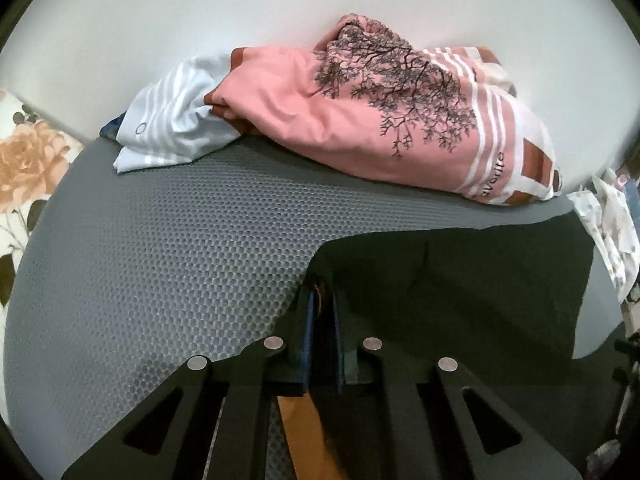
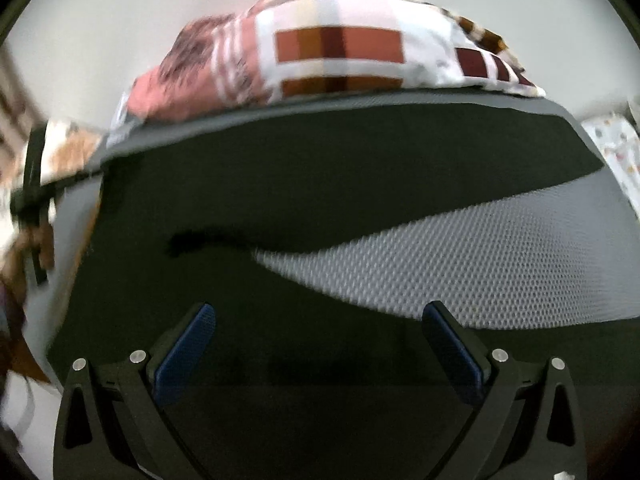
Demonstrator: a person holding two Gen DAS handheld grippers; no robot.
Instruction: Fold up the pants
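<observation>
The dark flat cloth pants [image 1: 460, 280] lie on the grey bumpy mat [image 1: 160, 260], filling the lower right of the left view. The left gripper [image 1: 322, 320] pinches their corner tight. The right gripper [image 2: 320, 340] hangs wide apart above them, holding nothing. With one corner held, a pull could drag the pants crooked or bump the pink tree-print blanket [image 1: 360, 120] at the top.

Pants [image 1: 460, 280] spread flat on mat [image 1: 180, 260], filling lower right of left wrist view, with left gripper [image 1: 322, 308] at their left edge. Bundled bedding [image 1: 380, 120] behind, along mat's far edge, upper centre. In right wrist view, right gripper [image 2: 320, 332] low centre, over pants [image 2: 280, 184].
</observation>
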